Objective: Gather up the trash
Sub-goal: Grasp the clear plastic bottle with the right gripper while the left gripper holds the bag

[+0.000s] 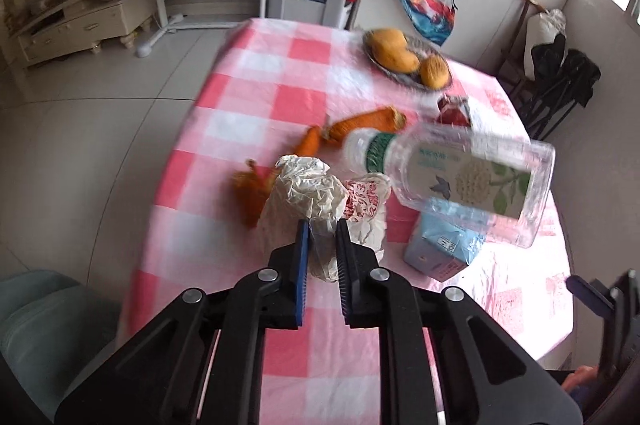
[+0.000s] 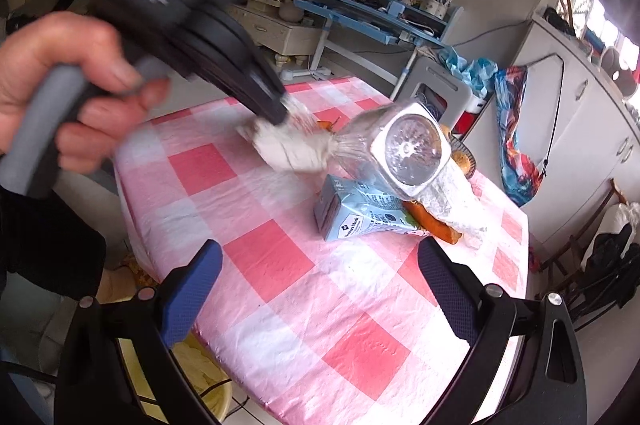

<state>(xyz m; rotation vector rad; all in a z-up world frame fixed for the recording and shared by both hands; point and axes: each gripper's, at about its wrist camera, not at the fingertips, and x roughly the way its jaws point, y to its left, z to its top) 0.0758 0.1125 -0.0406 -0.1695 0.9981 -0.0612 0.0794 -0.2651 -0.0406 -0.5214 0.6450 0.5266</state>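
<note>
My left gripper [image 1: 322,237] is shut on a crumpled white paper wrapper [image 1: 308,189] just above the pink checked tablecloth [image 1: 256,73]. The right wrist view shows the same gripper [image 2: 280,113] in a person's hand [image 2: 68,85], with the wrapper [image 2: 288,149] hanging from its tip. A clear plastic bottle [image 1: 460,177] lies tilted across a light blue carton [image 1: 440,245]. A red-printed plastic bag [image 1: 364,201] lies beside the wrapper. My right gripper [image 2: 320,257] stands open over the near side of the cloth, nothing between its fingers, short of the carton [image 2: 356,217] and bottle [image 2: 408,149].
Orange corn cobs [image 1: 368,123] and peel [image 1: 248,185] lie mid-table. A plate of yellow fruit [image 1: 408,57] and a small red carton [image 1: 452,109] sit at the far right. A yellow bin [image 2: 200,373] stands on the floor under the near table corner. Chairs and cabinets flank the table.
</note>
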